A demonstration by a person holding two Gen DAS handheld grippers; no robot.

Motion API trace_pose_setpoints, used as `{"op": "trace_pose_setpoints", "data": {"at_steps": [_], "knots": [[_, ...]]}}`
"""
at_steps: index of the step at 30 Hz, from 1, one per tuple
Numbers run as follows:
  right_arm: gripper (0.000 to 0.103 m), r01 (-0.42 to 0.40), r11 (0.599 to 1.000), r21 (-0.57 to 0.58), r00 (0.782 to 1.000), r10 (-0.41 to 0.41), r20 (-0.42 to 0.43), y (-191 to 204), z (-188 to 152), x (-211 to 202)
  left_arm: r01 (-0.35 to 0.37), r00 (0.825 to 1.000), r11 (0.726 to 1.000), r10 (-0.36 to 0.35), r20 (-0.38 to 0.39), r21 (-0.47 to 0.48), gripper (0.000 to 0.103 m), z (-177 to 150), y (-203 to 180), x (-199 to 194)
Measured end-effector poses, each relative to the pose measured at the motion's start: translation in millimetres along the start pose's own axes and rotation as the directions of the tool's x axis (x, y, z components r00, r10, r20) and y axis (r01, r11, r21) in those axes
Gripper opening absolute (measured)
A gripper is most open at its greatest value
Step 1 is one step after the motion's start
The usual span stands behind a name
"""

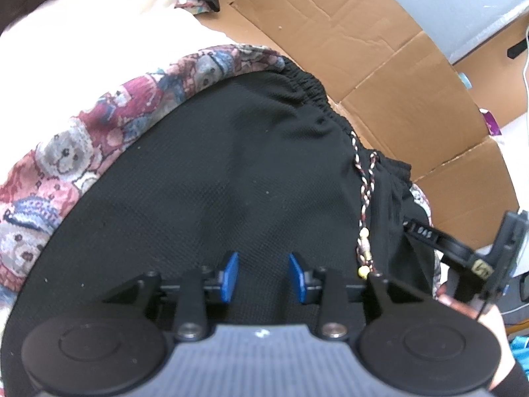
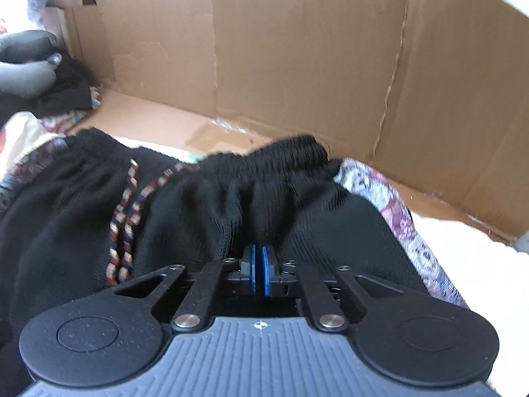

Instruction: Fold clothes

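Nearest, right gripper (image 2: 260, 273): blue pads pressed together on a pinch of the black mesh shorts with a gathered elastic waistband (image 2: 205, 205), a fold of cloth bunching up just ahead of the fingertips.
Left gripper (image 1: 264, 276): blue pads apart with a clear gap, nothing between them; it sits low over the flat black fabric (whether it touches, I cannot tell).
Shorts: spread across the middle of both views, waistband on the far edge, away from both grippers.
Drawstring: a braided red, white and dark cord with pale beads at its end (image 1: 363, 205) lies on the shorts, right of the left gripper and left of the right one.
Hand: a hand (image 1: 476, 317) at the left view's right edge grips the other tool's black handle.
Surface: a teddy-bear patterned woven blanket (image 1: 66, 162) lies under the shorts, showing along their left and right edges.
Beyond: a white garment (image 1: 82, 43) rests past the blanket at left.
Room: brown flattened cardboard sheets (image 2: 297, 66) stand behind the waistband.
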State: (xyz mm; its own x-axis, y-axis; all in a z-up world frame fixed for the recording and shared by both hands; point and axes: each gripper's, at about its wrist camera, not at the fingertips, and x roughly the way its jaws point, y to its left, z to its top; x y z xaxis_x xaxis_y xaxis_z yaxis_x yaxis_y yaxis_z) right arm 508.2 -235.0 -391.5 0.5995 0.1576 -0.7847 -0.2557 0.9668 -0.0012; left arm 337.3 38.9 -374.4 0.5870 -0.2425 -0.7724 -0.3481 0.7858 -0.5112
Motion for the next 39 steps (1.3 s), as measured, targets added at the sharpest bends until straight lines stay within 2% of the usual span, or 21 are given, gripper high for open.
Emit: {"op": "trace_pose_setpoints", "data": {"at_steps": [3, 5, 8, 10, 14, 17, 20, 24, 29, 34, 39], "knots": [[0.009, 0.074, 0.997, -0.038, 0.997, -0.073, 0.011, -1.1, -4.2, 5.3, -0.003, 1.0, 1.0, 0.003, 0.0, 0.005, 0.038, -0.7, -0.6, 0.1], [0.008, 0.102, 0.995, -0.021, 0.995, -0.102, 0.004, -7.8, -3.1, 7.7, -0.005, 1.0, 1.0, 0.005, -0.001, 0.006, 0.038, -0.8, -0.8, 0.5], [0.008, 0.089, 0.995, 0.032, 0.996, -0.09, 0.006, -16.0, -1.5, -2.0, 0.008, 1.0, 0.999, -0.007, -0.019, 0.034, 0.038, 7.0, 0.8, 2.1], [0.008, 0.048, 0.998, 0.05, 0.998, -0.05, 0.044, -16.2, -2.0, -15.9, 0.014, 1.0, 0.999, -0.013, -0.028, 0.046, 0.038, 10.5, 1.5, 3.2], [0.008, -0.024, 0.999, 0.038, 0.994, 0.02, 0.105, -2.0, -2.4, -37.9, 0.016, 0.999, 0.999, -0.015, -0.029, 0.04, 0.039, 10.4, 1.3, 4.1], [0.008, -0.044, 0.999, 0.01, 0.993, 0.043, 0.113, 9.8, -0.8, -41.5, 0.017, 0.999, 0.999, -0.016, -0.029, 0.038, 0.039, 10.2, 1.0, 4.7], [0.008, -0.034, 0.999, 0.012, 0.995, 0.033, 0.093, 14.3, 1.5, -32.3, 0.017, 0.999, 0.999, -0.016, -0.027, 0.036, 0.039, 10.2, 0.8, 5.7], [0.009, -0.029, 0.994, 0.101, 0.999, 0.027, 0.023, 8.4, -4.1, -11.7, 0.01, 1.0, 0.999, -0.009, -0.006, 0.035, 0.039, 11.7, 1.2, 4.1], [0.01, -0.025, 0.993, 0.111, 1.0, 0.026, -0.003, 8.9, -16.8, -15.2, -0.019, 0.998, 0.998, 0.015, 0.069, 0.057, 0.042, 16.6, -0.7, -5.3], [0.01, -0.035, 0.994, 0.105, 0.998, 0.04, -0.049, 11.7, -26.1, -30.7, -0.037, 0.996, 0.995, 0.03, 0.086, 0.089, 0.042, 18.7, -4.7, -6.2], [0.01, -0.071, 0.991, 0.112, 0.997, 0.072, -0.004, 15.1, -29.9, -49.8, -0.048, 0.994, 0.992, 0.036, 0.101, 0.121, 0.042, 18.0, -10.0, -7.5]]}}
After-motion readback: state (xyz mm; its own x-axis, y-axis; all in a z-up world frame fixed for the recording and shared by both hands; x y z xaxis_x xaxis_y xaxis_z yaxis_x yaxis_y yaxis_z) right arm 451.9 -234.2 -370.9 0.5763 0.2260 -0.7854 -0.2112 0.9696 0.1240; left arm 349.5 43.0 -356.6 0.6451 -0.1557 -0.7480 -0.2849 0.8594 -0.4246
